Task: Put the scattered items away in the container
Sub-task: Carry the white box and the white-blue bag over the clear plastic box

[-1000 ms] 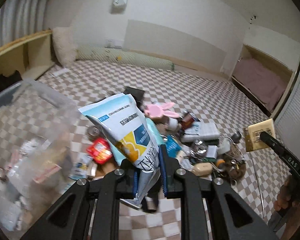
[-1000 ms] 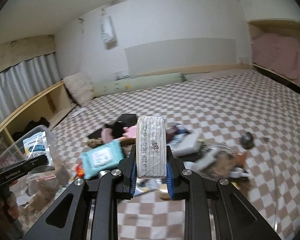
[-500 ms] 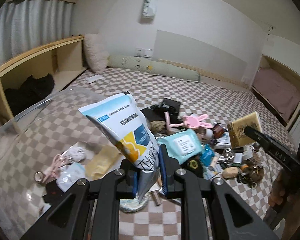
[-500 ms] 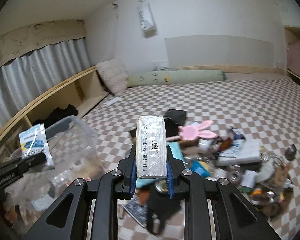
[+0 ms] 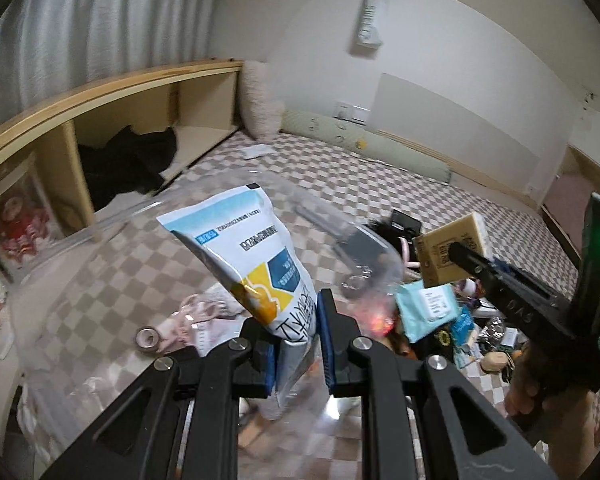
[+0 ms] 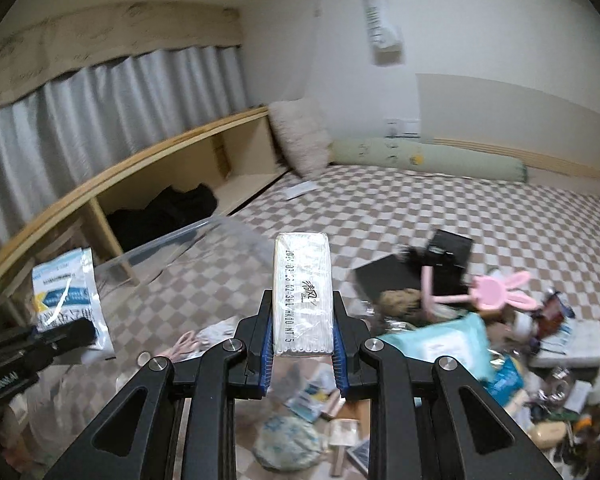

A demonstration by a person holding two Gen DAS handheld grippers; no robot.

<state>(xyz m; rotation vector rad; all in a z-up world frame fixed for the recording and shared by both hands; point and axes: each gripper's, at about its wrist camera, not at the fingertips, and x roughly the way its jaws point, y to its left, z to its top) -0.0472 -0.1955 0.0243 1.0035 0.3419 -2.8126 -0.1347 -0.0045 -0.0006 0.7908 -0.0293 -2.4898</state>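
Left gripper [image 5: 296,344] clamps blue-white pouch [image 5: 252,256] by end, right gripper [image 6: 302,340] clamps wrapped tissue pack [image 6: 303,292]; both over clear container [image 6: 204,256] below, positioned for drop.

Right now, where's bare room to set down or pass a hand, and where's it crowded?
Free: checkered mattress between the green bolster and the black case; also the strip by the wooden shelf. The clear container has bare floor at its far end. Crowded: the pile around the pink rabbit toy and teal wipes pack.
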